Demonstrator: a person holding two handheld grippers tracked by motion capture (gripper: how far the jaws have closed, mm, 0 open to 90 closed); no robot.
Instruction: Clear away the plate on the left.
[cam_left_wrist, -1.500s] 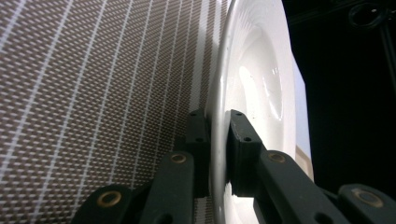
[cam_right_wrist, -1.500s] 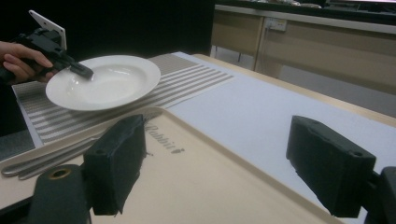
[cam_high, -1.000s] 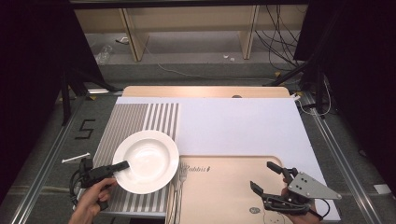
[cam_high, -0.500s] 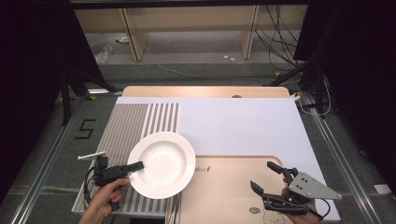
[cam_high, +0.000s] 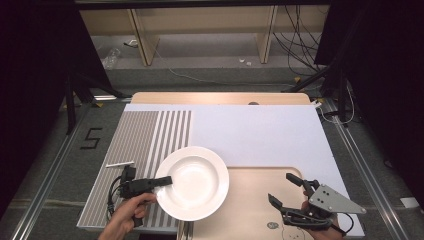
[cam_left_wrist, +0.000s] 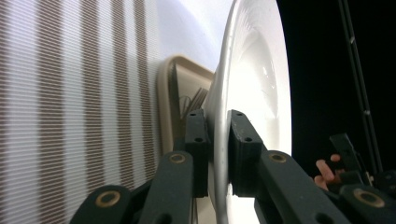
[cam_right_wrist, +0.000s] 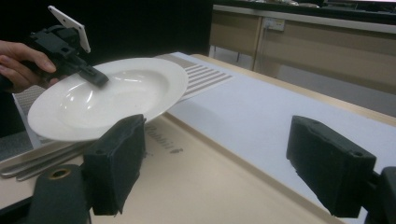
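Observation:
A white deep plate (cam_high: 195, 182) hangs just above the table, partly over the striped mat and partly over the tan tray (cam_high: 250, 205). My left gripper (cam_high: 164, 181) is shut on the plate's left rim. In the left gripper view the two pads (cam_left_wrist: 196, 140) clamp the thin rim of the plate (cam_left_wrist: 254, 70) seen edge-on. My right gripper (cam_high: 281, 189) rests over the tray's right part, open, with nothing between its jaws. In the right gripper view the plate (cam_right_wrist: 107, 98) hovers over the tray's far corner, held by the left gripper (cam_right_wrist: 95, 77).
A striped grey mat (cam_high: 145, 135) and a white mat (cam_high: 255, 130) cover the table. Metal cutlery (cam_right_wrist: 37, 161) lies beside the tray under the plate's edge. A small white stick (cam_high: 120, 164) lies left of the striped mat. Shelving and cables stand beyond the table.
My left gripper has carried the plate to the right, from over the striped mat to partly over the tray. The right gripper has stayed where it was.

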